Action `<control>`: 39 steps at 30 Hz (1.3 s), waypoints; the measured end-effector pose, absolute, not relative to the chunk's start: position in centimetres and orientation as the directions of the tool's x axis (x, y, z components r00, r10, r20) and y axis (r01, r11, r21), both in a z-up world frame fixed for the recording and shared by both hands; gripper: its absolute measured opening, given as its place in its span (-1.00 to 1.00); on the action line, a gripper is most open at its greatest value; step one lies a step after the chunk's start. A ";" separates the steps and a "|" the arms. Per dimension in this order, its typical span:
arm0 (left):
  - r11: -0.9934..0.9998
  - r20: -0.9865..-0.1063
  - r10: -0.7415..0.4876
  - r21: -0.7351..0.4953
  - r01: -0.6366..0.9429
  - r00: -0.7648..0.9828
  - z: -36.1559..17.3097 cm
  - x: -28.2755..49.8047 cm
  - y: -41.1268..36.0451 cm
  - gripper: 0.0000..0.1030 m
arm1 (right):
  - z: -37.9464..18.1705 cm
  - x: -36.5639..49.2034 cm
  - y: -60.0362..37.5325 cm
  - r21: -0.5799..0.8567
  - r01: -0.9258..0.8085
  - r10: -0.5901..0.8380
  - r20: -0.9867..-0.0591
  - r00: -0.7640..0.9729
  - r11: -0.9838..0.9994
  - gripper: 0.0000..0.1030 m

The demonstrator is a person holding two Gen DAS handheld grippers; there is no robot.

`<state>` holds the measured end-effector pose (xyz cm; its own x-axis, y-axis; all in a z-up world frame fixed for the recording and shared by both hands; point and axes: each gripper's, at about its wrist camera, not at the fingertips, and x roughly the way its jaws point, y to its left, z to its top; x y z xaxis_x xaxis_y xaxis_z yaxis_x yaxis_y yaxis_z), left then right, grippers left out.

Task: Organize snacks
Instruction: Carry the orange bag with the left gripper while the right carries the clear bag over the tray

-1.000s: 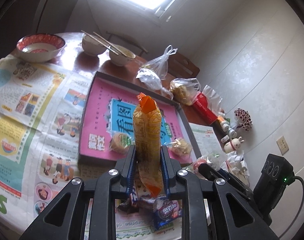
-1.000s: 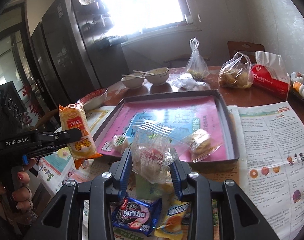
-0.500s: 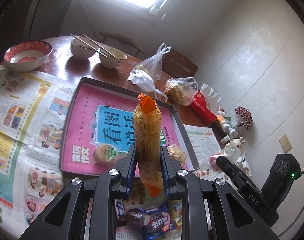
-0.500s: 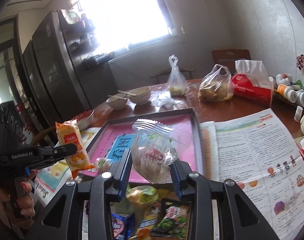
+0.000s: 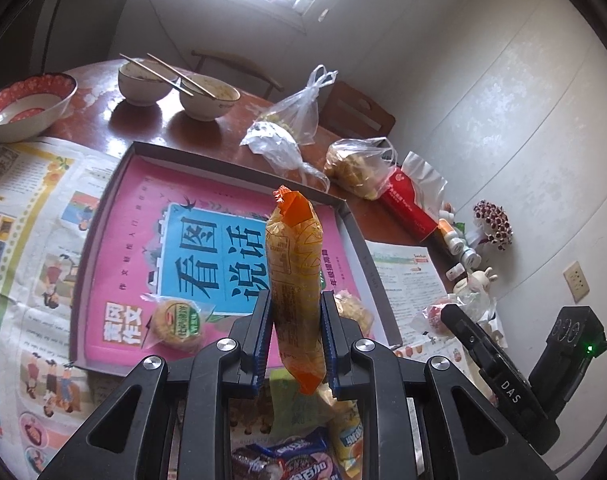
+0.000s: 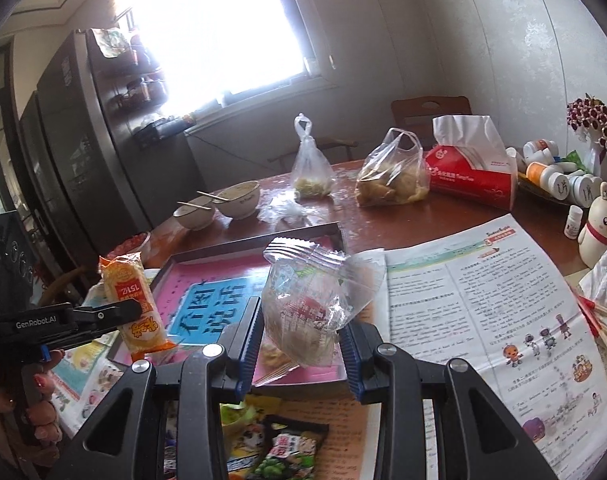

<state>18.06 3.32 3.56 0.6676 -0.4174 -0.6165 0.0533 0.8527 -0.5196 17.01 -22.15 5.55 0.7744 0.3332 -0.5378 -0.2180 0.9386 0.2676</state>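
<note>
Left gripper [image 5: 293,336] pinching a long orange-and-yellow printed snack packet [image 5: 294,280], its long axis upright, crimped orange end uppermost, above the near edge of the shallow grey tray with pink lining [image 5: 103,216]. Right gripper [image 6: 299,344] clamped on a crinkled clear plastic snack bag [image 6: 303,308], sealed end up, tilted slightly leftward, also over the tray's near edge
</note>
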 end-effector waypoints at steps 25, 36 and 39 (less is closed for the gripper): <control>0.855 -0.663 -0.399 -0.519 -0.004 0.633 -0.7 21.1 3.7 -0.56 | 2.3 20.0 -19.9 0.075 -0.124 0.144 -0.569 0.810 0.990 -0.28; 0.860 -0.674 -0.390 -0.509 -0.012 0.628 -1.1 21.3 3.6 -0.56 | 1.5 20.1 -18.4 0.106 -0.207 0.229 -0.599 0.767 0.972 -0.28; 0.859 -0.677 -0.387 -0.511 -0.021 0.626 -1.3 21.2 3.8 -0.56 | 1.2 20.1 -18.1 0.139 -0.238 0.272 -0.613 0.742 0.961 -0.28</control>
<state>21.23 3.85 -1.32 0.6264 -0.3869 -0.6767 -0.0210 0.8595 -0.5108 20.12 -18.07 1.18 0.7419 0.2724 -0.6127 -0.2378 0.9613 0.1393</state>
